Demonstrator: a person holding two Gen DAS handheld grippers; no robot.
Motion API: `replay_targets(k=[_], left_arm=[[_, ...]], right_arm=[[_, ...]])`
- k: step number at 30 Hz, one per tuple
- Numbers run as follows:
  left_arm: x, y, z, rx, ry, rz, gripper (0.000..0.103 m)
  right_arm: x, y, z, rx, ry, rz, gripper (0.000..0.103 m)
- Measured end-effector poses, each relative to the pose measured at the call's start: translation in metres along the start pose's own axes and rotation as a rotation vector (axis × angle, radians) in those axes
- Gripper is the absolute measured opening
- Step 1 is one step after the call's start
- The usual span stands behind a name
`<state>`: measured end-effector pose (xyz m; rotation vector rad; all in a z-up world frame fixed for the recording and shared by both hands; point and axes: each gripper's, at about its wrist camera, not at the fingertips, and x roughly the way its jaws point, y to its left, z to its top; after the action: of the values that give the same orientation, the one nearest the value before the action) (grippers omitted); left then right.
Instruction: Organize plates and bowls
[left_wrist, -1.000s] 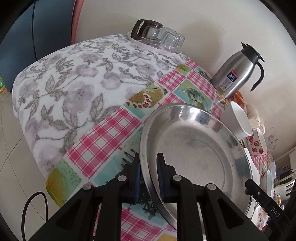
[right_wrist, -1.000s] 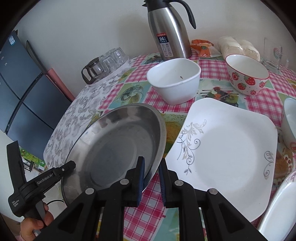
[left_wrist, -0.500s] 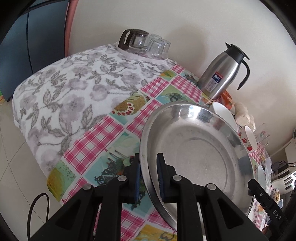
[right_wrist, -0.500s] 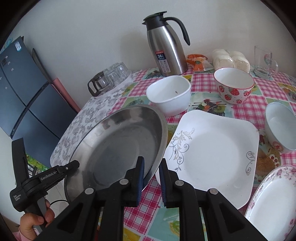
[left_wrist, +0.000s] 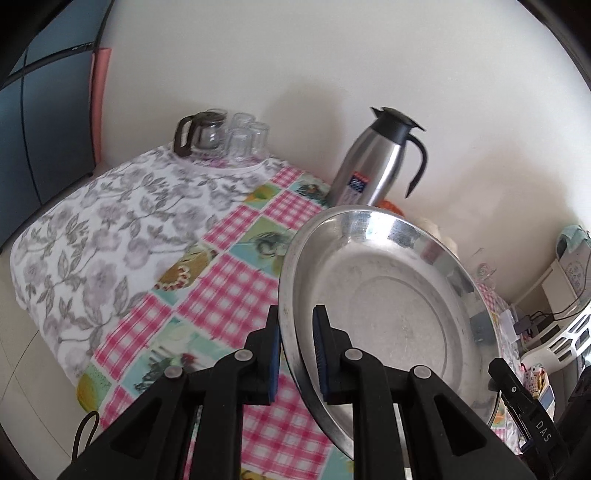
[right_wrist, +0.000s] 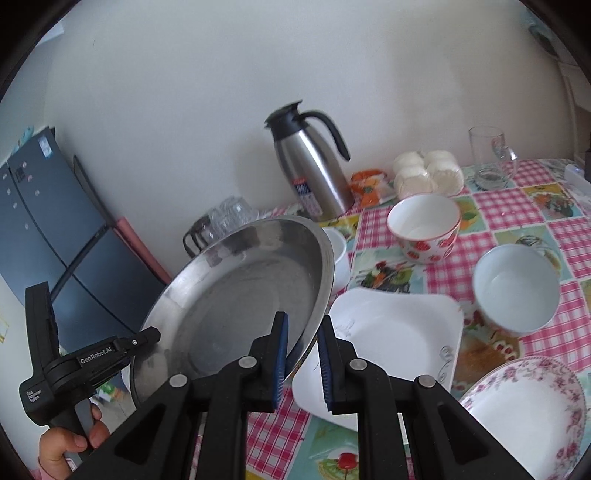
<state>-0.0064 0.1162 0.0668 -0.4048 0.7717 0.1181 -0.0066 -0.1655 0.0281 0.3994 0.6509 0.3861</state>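
A large round steel plate (left_wrist: 388, 310) (right_wrist: 243, 295) hangs tilted above the table, gripped at opposite rims. My left gripper (left_wrist: 295, 354) is shut on its near rim in the left wrist view. My right gripper (right_wrist: 302, 363) is shut on the other rim in the right wrist view. Below lie a square white plate (right_wrist: 391, 336), a strawberry bowl (right_wrist: 424, 229), a plain white bowl (right_wrist: 517, 291), a flower-rimmed plate (right_wrist: 524, 417), and another white bowl (right_wrist: 338, 251) partly hidden behind the steel plate.
A steel thermos jug (right_wrist: 314, 173) (left_wrist: 376, 162) stands by the wall. A glass pot with upturned glasses (left_wrist: 221, 136) sits at the table's far corner on a floral cloth (left_wrist: 103, 236). White buns (right_wrist: 428, 173), a glass mug (right_wrist: 491, 158) and a blue fridge (right_wrist: 44, 243) are around.
Both grippers have lifted the steel plate up off the table and tilted it. More of the wall and the dishes underneath now show.
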Motion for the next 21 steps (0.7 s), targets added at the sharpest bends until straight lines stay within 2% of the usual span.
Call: replay_targets(k=[7, 12, 21], left_arm=[[0.004, -0.052, 0.001, 0.051, -0.012, -0.08, 0.017], [0.016, -0.079, -0.003, 0.06, 0.012, -0.134, 0.017], [0.043, -0.1, -0.02, 0.059, 0.075, -0.18, 0.017]], right_arm=[[-0.03, -0.038, 0.012, 0.086, -0.105, -0.026, 0.017], [-0.047, -0.064, 0.019, 0.137, -0.157, -0.062, 0.017], [-0.057, -0.096, 0.02, 0.156, -0.167, -0.156, 0.017]])
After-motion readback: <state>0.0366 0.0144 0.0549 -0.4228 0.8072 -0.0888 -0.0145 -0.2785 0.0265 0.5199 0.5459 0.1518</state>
